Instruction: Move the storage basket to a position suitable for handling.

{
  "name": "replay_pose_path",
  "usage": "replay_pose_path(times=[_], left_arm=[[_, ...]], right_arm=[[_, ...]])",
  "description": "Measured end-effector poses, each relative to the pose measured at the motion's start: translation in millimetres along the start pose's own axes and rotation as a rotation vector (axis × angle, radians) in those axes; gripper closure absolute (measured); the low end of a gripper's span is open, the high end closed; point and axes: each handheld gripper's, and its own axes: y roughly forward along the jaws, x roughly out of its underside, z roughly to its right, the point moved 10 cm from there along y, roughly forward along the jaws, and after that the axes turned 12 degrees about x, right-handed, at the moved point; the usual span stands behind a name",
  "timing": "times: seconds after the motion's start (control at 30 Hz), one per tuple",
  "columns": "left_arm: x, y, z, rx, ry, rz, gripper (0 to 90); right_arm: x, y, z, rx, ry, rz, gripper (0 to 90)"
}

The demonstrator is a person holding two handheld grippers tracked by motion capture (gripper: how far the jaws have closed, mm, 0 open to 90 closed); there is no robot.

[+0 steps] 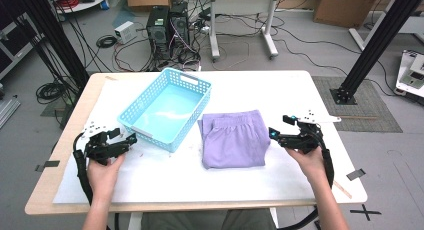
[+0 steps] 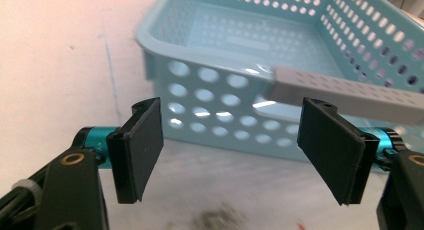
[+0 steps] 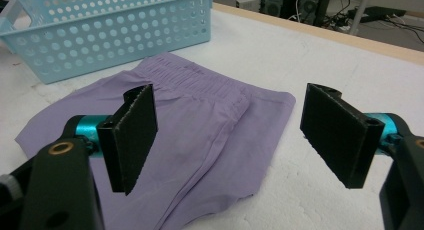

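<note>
Light: bright, even, from overhead; shadows soft and faint.
Glare: white sheen on the basket (image 1: 165, 110) floor, highlights along its near wall (image 2: 220, 107).
Blur: high view soft; basket rim smeared, perhaps by motion.
Focus: near jaws sharp, background hazy.

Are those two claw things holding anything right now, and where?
Nothing is held. The left gripper is open near the blue basket, and the right gripper is open over the folded purple shorts.

We see the basket (image 1: 165, 109) left of the shorts (image 1: 233, 138) on the table (image 1: 280, 90), nearly touching, with computers (image 1: 169, 27) on the floor behind.
</note>
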Motion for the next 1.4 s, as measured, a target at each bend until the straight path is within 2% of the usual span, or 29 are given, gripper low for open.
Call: replay_pose_path(times=[0.1, 0.23, 0.33, 0.47, 0.57, 0.67, 0.8, 0.9, 0.97, 1.0, 1.1, 1.23, 1.33, 1.4], left_arm=[[-2.3, 2.5, -6.7, 0.009, 0.020, -0.018, 25.9], [0.7, 4.6, -12.2, -0.021, 0.061, -0.071, 26.2], [3.5, 10.8, -9.4, -0.013, 0.065, -0.087, 26.3], [0.0, 16.4, -8.9, -0.038, 0.117, -0.073, 27.2], [0.6, 21.8, -10.6, -0.023, 0.112, -0.065, 26.8], [-0.8, 23.3, -12.1, -0.047, 0.141, -0.063, 24.6], [-2.4, 25.2, -12.1, -0.053, 0.168, -0.053, 24.7], [-4.4, 26.8, -12.4, -0.047, 0.215, -0.043, 24.6], [-5.7, 28.0, -14.0, -0.049, 0.228, -0.051, 28.3], [-7.7, 28.4, -16.7, -0.055, 0.234, -0.067, 33.2], [-11.1, 31.9, -20.7, -0.036, 0.235, -0.071, 34.7], [-13.2, 36.9, -23.8, -0.013, 0.237, -0.051, 37.5], [-15.1, 38.9, -25.4, 0.000, 0.261, -0.035, 41.3], [-15.2, 39.6, -26.2, 0.010, 0.254, -0.033, 41.7]], right_arm=[[0.5, 0.1, -1.0, 0.000, 0.001, -0.006, 23.2], [0.9, 0.8, -0.1, -0.001, 0.006, -0.009, 23.2], [1.7, 3.0, 0.5, 0.002, 0.004, -0.011, 23.2], [2.2, 9.6, -0.8, 0.005, 0.001, -0.022, 23.2], [0.5, 13.4, -2.8, 0.001, -0.003, -0.025, 23.2], [-1.9, 15.2, -3.8, 0.001, -0.005, -0.024, 23.2], [-8.7, 17.1, -6.2, -0.004, -0.006, -0.012, 23.3], [-13.0, 19.8, -7.0, -0.011, -0.004, -0.007, 23.2], [-17.1, 22.0, -6.3, -0.020, 0.005, 0.015, 24.3], [-17.9, 22.7, -5.9, -0.024, 0.005, 0.017, 24.4], [-27.2, 31.8, -1.0, -0.033, 0.018, 0.027, 24.4], [-44.1, 51.8, 2.6, -0.040, 0.027, 0.031, 24.7], [-56.3, 72.8, -0.5, -0.041, 0.002, 0.018, 26.7], [-63.4, 86.1, -5.2, -0.048, -0.013, 0.015, 29.5]])
